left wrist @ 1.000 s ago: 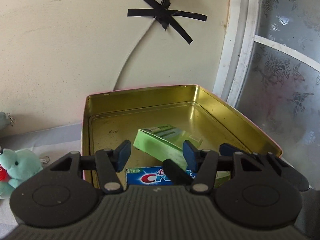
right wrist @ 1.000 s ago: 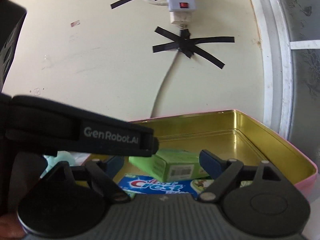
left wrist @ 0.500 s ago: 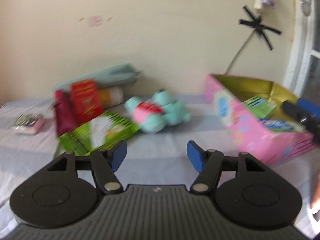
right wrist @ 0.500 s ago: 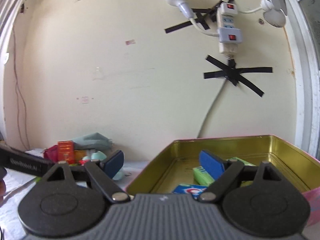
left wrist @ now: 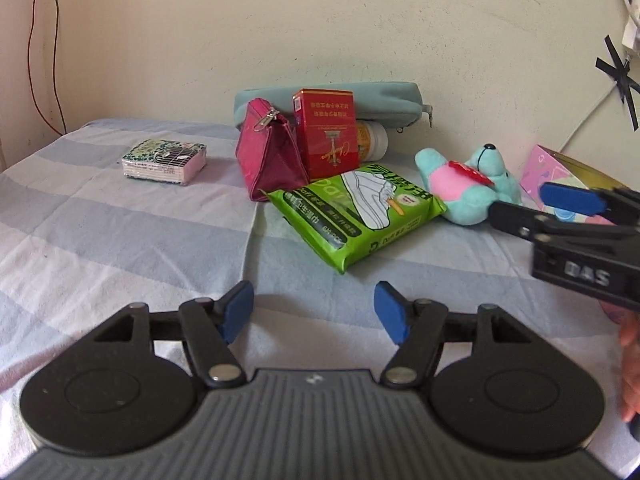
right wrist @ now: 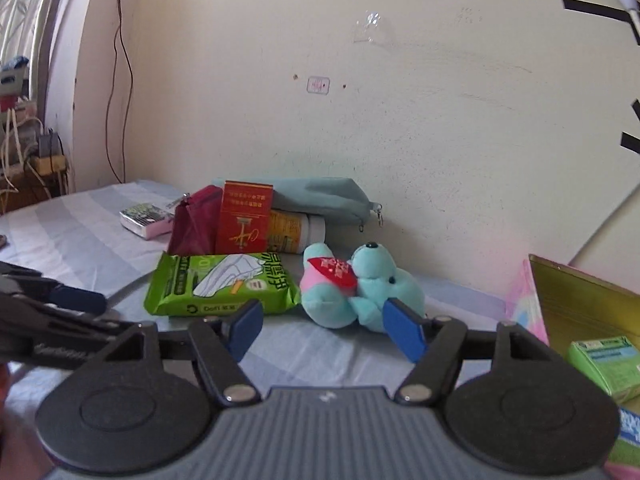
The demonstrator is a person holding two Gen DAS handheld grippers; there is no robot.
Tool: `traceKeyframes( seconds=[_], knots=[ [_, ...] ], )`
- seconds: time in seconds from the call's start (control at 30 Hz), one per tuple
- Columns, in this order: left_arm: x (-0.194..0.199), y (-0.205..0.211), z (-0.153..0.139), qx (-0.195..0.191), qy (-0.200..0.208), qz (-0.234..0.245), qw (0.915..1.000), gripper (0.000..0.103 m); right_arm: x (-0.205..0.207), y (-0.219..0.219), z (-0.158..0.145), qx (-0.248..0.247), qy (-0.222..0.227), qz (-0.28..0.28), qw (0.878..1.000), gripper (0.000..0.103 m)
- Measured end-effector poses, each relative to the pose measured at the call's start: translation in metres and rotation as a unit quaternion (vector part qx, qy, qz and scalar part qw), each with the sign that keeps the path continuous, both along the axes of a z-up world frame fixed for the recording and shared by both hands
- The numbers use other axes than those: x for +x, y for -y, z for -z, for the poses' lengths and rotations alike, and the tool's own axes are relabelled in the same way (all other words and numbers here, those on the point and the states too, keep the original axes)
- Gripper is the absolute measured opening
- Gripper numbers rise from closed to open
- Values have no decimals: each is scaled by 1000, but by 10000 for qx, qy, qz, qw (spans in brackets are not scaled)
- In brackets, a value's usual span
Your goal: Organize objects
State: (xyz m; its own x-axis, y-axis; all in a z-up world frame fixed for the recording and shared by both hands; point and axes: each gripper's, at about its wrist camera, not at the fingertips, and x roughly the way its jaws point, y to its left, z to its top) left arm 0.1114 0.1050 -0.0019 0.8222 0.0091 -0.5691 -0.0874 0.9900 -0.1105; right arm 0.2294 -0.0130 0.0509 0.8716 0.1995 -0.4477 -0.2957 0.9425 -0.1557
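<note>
On the striped cloth lie a green wipes pack (left wrist: 356, 216) (right wrist: 224, 284) and a teal plush bear (left wrist: 468, 184) (right wrist: 360, 288). Behind them stand a red box (left wrist: 326, 132), a magenta pouch (left wrist: 268, 156), a teal pencil case (left wrist: 380, 100) and a bottle (left wrist: 370, 140) lying on its side. My left gripper (left wrist: 314, 308) is open over bare cloth, short of the wipes. My right gripper (right wrist: 324, 322) hangs just in front of the bear, its jaws closing with nothing between them. At the right stands the pink tin (right wrist: 576, 292), holding a green box (right wrist: 604, 360).
A small tissue packet (left wrist: 164, 158) lies apart at the left. The wall runs close behind the pile. Cables hang in the left corner. A toothpaste box (right wrist: 630, 420) shows in the tin. Bare cloth spreads in front of the objects.
Both grippers have swung left, away from the tin and toward the pile of objects. The left jaws have spread a little; the right jaws have narrowed.
</note>
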Motion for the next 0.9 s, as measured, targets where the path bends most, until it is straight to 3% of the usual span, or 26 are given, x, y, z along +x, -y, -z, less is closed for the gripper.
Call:
traceKeyframes(
  seconds=[0.07, 0.1, 0.13, 0.27, 0.47, 0.57, 0.63, 0.67, 0.7, 0.77, 0.83, 0.9],
  knots=[
    [0, -4, 1, -185, -5, 2, 9998, 69, 24, -7, 5, -316, -93, 71, 9994, 50],
    [1, -7, 3, -285, 4, 11, 9996, 70, 33, -12, 11, -568, -160, 108, 9982, 33],
    [1, -8, 3, -347, 15, 27, 9994, 72, 39, -15, 15, -685, -256, 113, 9973, 28],
    [1, -10, 3, -447, 31, 74, 9990, 74, 19, -10, 11, -778, -217, -5, 9967, 22],
    [-4, -20, 1, -1217, 114, 686, 9901, 81, -94, 23, -3, -470, -215, -645, 9966, 22],
    [-12, -14, -1, -1870, 9, 1356, 9730, 81, -157, 37, -4, -533, -178, -799, 9952, 25],
    [-22, 0, -7, -1955, 25, 1713, 9656, 81, -186, 47, -4, -400, -215, -724, 9963, 29],
    [-29, 8, -11, -1895, 51, 1850, 9643, 81, -194, 53, -6, -247, -251, -699, 9969, 33],
    [-36, 17, -14, -1872, 66, 1991, 9619, 81, -201, 62, -10, 15, -297, -680, 9972, 43],
    [-44, 27, -17, -2011, -28, 2168, 9553, 81, -206, 83, -19, 738, -325, -562, 9952, 51],
    [-49, 33, -18, -2147, -154, 2258, 9501, 81, -200, 107, -27, 1423, -317, -344, 9887, 52],
    [-53, 39, -20, -2172, -243, 2255, 9494, 81, -184, 125, -28, 1794, -419, -42, 9829, 53]
  ],
)
